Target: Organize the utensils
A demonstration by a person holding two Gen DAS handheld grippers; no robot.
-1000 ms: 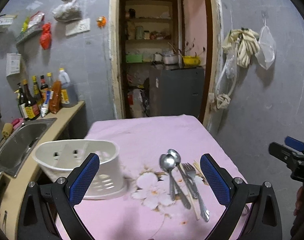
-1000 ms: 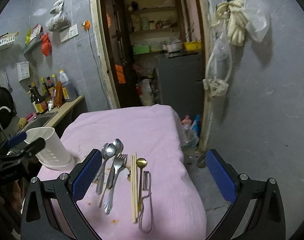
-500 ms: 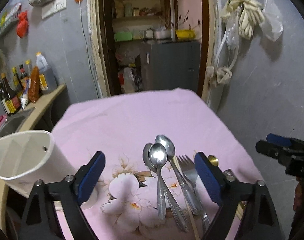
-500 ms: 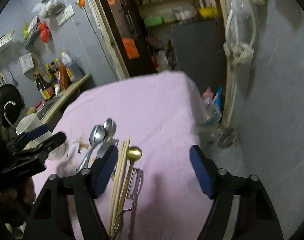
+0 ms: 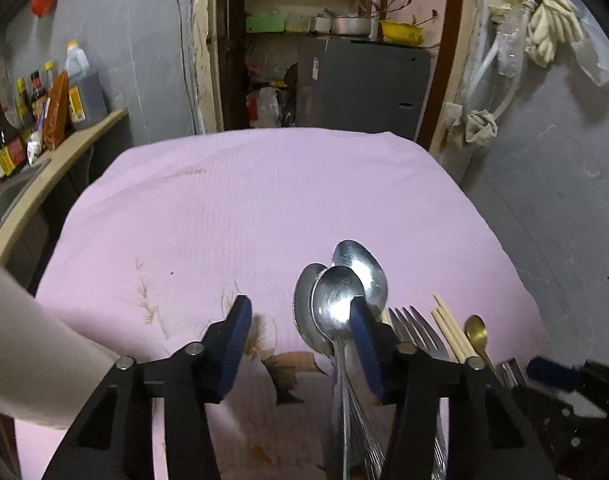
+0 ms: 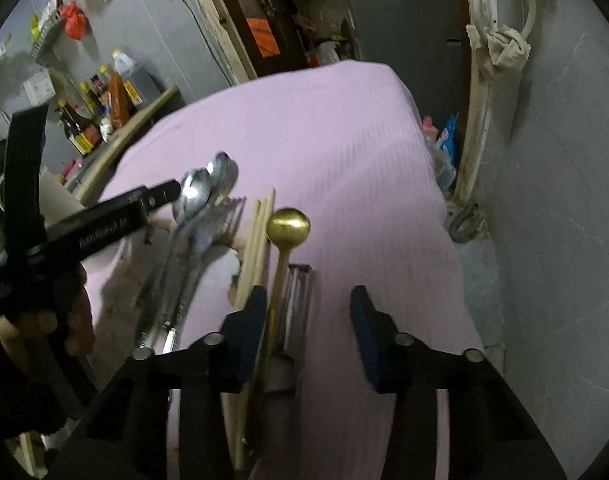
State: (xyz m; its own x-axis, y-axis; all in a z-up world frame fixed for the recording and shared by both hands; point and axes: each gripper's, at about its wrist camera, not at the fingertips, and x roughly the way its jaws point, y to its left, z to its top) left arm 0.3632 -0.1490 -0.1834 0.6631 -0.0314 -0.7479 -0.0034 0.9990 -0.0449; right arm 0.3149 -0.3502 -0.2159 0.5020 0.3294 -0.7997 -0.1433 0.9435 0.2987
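Observation:
Steel spoons [image 5: 338, 296] lie stacked on the pink tablecloth [image 5: 244, 200], with a fork [image 5: 414, 326], wooden chopsticks [image 5: 450, 330] and a gold spoon [image 5: 476, 330] to their right. My left gripper [image 5: 300, 334] is open and low over the cloth; its right finger lies over the spoon handles. My right gripper [image 6: 308, 320] is open, with the gold spoon's handle [image 6: 278, 276] and a metal peeler [image 6: 298, 300] between its fingers. The spoons [image 6: 202, 192], fork [image 6: 220, 220] and chopsticks [image 6: 258, 240] lie to its left. The white utensil holder [image 5: 28, 356] is at the left edge.
A counter with sauce bottles [image 5: 36, 108] and a sink runs along the left wall. The table's right edge drops to the floor beside a grey wall [image 6: 564, 200]. A doorway with shelves [image 5: 324, 40] is behind the table. The hand holding the left gripper [image 6: 44, 312] is close to the utensils.
Both grippers have moved down and forward to the utensils and narrowed their opening. The left one now straddles the steel spoons; the right one straddles the gold spoon and peeler.

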